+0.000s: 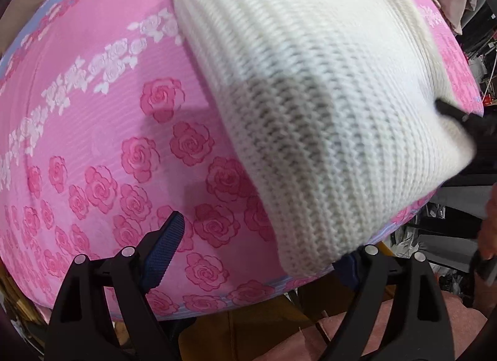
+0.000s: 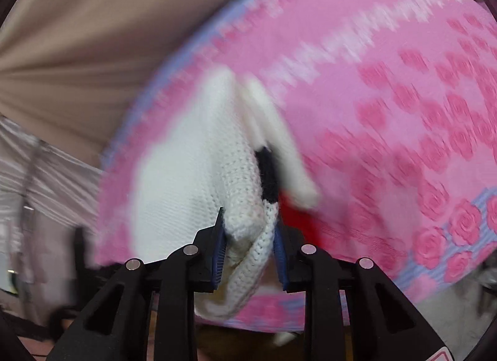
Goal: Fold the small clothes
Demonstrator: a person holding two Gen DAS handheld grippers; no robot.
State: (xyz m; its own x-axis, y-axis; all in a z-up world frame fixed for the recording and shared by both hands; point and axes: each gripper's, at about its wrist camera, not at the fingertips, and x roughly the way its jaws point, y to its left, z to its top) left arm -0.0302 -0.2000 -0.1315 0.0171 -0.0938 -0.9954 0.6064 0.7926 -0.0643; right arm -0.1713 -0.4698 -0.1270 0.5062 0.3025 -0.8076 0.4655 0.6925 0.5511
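Observation:
A white knitted garment lies on a pink cloth printed with roses, one corner lifted at the right. My left gripper hangs open and wide above the cloth. Its blue-padded left finger is bare, and the garment's near corner covers the right finger. My right gripper is shut on a bunched fold of the white knit. A black patch and a red patch show inside the fold. In the left wrist view a black fingertip of the right gripper pinches the lifted corner.
The pink cloth ends in a pale blue border close to the left gripper. A beige fabric backdrop rises behind it. Dark clutter and a person's hand are at the right.

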